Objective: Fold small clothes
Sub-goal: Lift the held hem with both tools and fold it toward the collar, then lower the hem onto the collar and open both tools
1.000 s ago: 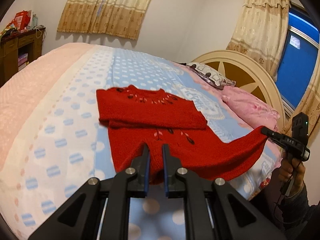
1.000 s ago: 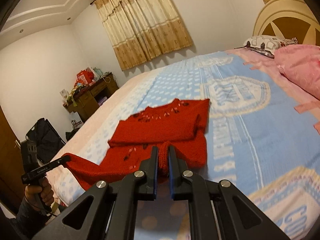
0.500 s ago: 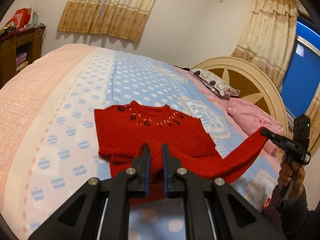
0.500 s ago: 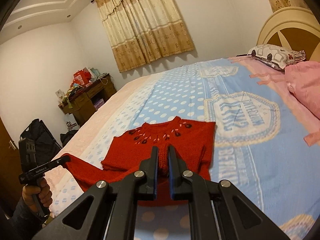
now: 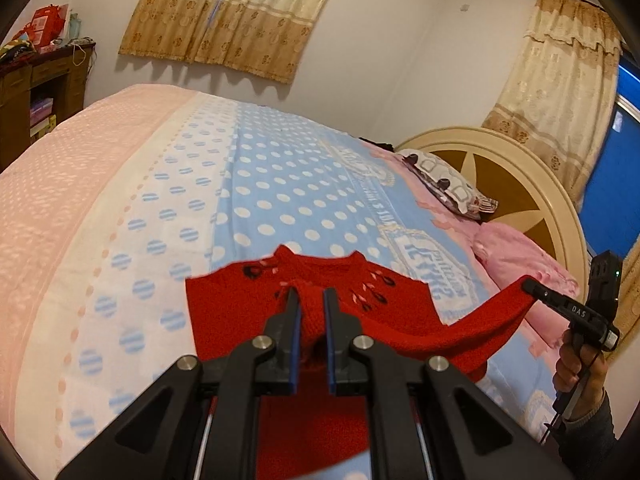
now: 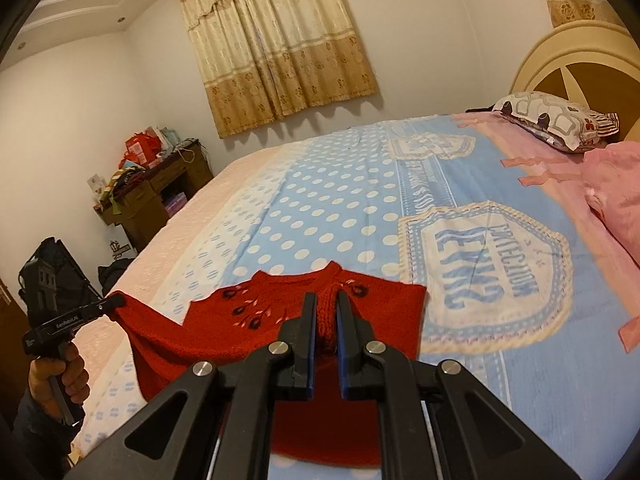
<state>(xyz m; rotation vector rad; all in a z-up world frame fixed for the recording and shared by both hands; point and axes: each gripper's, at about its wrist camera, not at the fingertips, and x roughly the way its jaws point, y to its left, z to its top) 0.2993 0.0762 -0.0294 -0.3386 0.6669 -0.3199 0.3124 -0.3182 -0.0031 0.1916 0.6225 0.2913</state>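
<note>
A red knitted sweater [image 5: 240, 312] with dark embroidered flowers lies on the bed, its collar on the far side. My left gripper [image 5: 308, 308] is shut on a bunch of its near edge, held just short of the collar. In the right wrist view my right gripper [image 6: 326, 308] is shut on another bunch of the sweater [image 6: 384, 312]. Each view shows the other gripper to one side: the right gripper [image 5: 528, 285] and the left gripper [image 6: 114, 303] both keep a red strip stretched off the bed. A hand [image 6: 60, 376] holds the left handle.
The bed cover [image 5: 280, 184] is blue with white dots, pink at the left. A patterned pillow [image 5: 448, 188], a pink pillow [image 5: 516, 256] and a round headboard [image 5: 520, 184] are at the right. A cluttered wooden desk [image 6: 160, 196] and a black bag [image 6: 60, 264] stand by the wall.
Both grippers have travelled forward over the sweater toward its collar, carrying the near edge with them. The lifted lower part now covers most of the sweater's body.
</note>
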